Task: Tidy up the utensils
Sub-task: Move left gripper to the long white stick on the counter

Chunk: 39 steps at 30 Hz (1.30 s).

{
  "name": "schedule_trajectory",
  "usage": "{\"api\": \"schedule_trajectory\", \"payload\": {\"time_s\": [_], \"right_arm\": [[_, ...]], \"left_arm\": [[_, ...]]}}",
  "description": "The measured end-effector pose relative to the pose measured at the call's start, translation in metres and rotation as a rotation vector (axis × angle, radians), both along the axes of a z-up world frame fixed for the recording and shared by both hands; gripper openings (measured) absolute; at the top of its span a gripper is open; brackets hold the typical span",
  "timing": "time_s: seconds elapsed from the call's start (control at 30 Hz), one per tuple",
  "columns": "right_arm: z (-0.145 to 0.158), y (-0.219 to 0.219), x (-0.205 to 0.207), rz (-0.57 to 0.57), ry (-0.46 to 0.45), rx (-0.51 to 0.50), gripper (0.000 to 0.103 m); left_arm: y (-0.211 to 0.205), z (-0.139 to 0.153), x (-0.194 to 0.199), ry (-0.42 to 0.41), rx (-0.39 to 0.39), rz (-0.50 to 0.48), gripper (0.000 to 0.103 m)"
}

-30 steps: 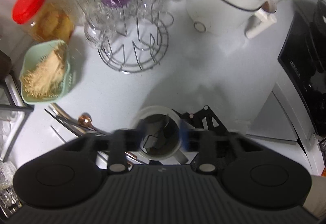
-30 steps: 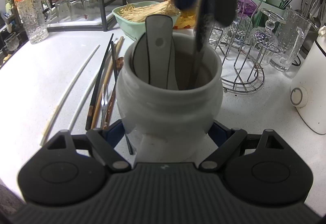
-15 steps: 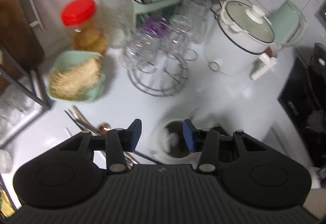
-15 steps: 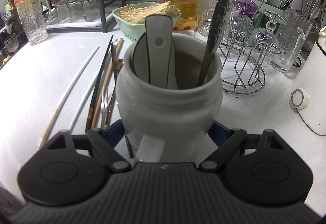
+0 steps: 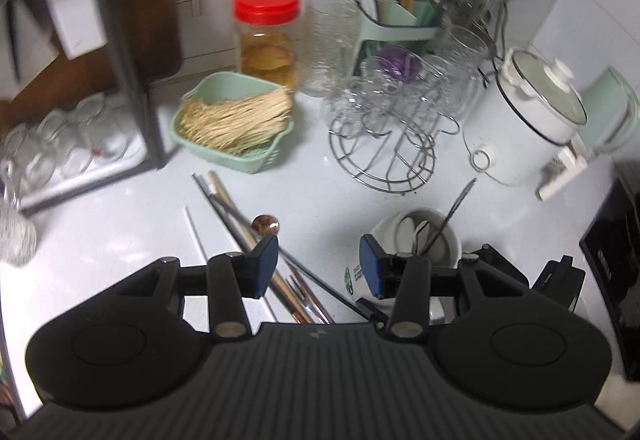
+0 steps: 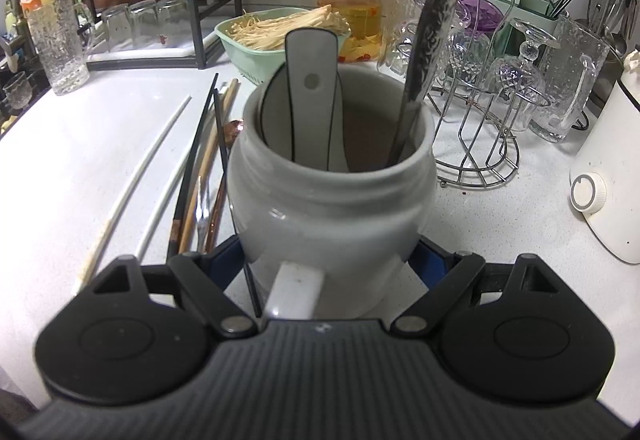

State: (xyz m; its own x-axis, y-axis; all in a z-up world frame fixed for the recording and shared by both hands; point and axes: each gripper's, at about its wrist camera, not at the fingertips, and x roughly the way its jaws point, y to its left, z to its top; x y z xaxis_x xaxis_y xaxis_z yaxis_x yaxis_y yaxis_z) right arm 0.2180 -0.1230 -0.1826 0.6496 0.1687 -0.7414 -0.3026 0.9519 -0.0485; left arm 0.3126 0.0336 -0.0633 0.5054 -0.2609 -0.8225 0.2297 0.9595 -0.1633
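**Chopsticks next in line, left hand over the pile**

Loose utensils lie in a bundle on the white bench, and the left hand-held gripper hovers right above their near end, jaws parted and empty. The sticks run lengthwise away from it, up and to the left toward the green basket of noodles, so the jaws sit roughly across that long axis. My read: that suits a pinch on one piece. The left hand is clearly the nearer one; the pile lies to the left of the ceramic crock.

Over on the right, the right hand-held gripper is clamped around the crock's lower body, steadying it on the bench. Inside stand a white flat-handled ladle and a patterned metal spoon, handles up.

The bundle itself: dark chopsticks, pale wooden ones, a copper-toned spoon and a slim white stick lying apart to the side. Thin, overlapping pieces, so singling one out looks fiddly.
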Motion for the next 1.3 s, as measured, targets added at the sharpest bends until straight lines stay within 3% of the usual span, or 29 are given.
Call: {"api": "schedule_trajectory", "payload": {"time_s": [0.2,0.47,0.67,0.93,1.1,1.17,1.3], "right_arm": [[0.001,0.0,0.002,-0.002,0.012,-0.003,0.09],[0.002,0.0,0.006,0.005,0.035,-0.009,0.09],[0.003,0.001,0.008,0.005,0.05,-0.015,0.09],[0.003,0.002,0.008,0.003,0.054,-0.015,0.09],[0.004,0.002,0.009,0.0,0.059,-0.015,0.09],[0.004,0.002,0.009,-0.001,0.059,-0.014,0.09],[0.004,0.001,0.009,0.0,0.059,-0.014,0.09]], "left_arm": [[0.04,-0.01,-0.026,-0.004,-0.105,0.153,0.051],[0.091,-0.04,-0.065,0.01,-0.132,0.33,0.051],[0.107,-0.076,-0.083,0.052,-0.16,0.416,0.051],[0.087,-0.119,-0.077,0.076,-0.151,0.412,0.049],[0.065,-0.141,-0.071,0.101,-0.13,0.364,0.035],[0.056,-0.149,-0.071,0.106,-0.096,0.345,0.025],[0.046,-0.157,-0.075,0.105,-0.044,0.327,0.016]]}}
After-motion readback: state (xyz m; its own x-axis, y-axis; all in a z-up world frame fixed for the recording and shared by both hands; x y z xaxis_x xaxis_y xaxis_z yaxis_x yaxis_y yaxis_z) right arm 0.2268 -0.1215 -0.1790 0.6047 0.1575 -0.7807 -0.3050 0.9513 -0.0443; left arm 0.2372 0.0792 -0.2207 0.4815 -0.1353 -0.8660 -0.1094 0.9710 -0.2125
